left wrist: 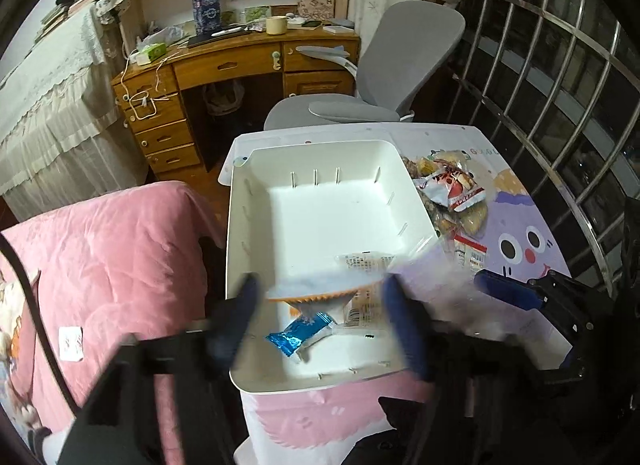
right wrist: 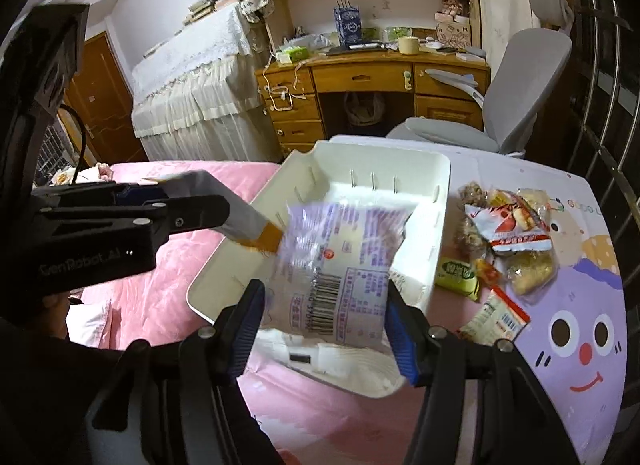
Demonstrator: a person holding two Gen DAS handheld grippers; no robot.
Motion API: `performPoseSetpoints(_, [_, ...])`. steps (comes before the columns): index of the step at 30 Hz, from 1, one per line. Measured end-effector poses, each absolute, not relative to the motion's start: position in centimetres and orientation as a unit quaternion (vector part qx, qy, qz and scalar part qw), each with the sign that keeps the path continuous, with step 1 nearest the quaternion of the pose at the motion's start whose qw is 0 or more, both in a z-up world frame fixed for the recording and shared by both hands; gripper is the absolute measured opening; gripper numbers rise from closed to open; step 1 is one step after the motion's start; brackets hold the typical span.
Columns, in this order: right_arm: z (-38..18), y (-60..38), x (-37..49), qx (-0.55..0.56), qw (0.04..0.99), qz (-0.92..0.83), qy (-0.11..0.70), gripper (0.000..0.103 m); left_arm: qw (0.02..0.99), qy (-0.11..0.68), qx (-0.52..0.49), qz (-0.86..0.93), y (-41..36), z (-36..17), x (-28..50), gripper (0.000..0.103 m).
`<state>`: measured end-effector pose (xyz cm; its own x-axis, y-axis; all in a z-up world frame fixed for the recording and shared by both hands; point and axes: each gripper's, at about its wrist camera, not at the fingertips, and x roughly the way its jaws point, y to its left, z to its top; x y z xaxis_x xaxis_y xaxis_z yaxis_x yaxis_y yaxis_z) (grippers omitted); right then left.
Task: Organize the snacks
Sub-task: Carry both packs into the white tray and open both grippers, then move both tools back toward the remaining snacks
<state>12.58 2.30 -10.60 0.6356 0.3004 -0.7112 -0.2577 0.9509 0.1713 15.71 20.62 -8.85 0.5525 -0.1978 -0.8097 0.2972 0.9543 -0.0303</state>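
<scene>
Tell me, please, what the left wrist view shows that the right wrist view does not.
Only the left wrist view shows a blue-wrapped snack lying inside the white bin, and the left claw from behind with an orange-edged packet between its fingers; blur hides the grip. Only the right wrist view shows the purple barcoded packet between the right claw fingers, and a green snack on the table. Both show the bin, the loose snack pile, desk and grey chair.

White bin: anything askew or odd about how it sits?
Yes. The white bin sits skewed at the table's left edge, and its near-left corner seems to overhang toward the pink bed. Nothing looks spilled or damaged.
</scene>
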Motion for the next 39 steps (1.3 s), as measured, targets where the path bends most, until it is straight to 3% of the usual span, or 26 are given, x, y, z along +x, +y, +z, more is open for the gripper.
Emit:
performPoseSetpoints(11, [-11.2,3.0,11.8,0.030,0.900,0.115,0.420,0.069,0.869,0.466,0.064,-0.153,20.6,-9.8,15.5,0.085])
performPoseSetpoints(23, [-13.5,0.4,10.0,0.058,0.873,0.081,0.477,0.070,0.839,0.511,0.060,-0.178,17.6,-12.7,14.5,0.085])
performPoseSetpoints(39, [-13.7,-9.7,7.7,0.081,0.869,0.084,0.481,0.078,0.847,0.509,0.042,-0.143,8.0,-11.3,11.7,0.085])
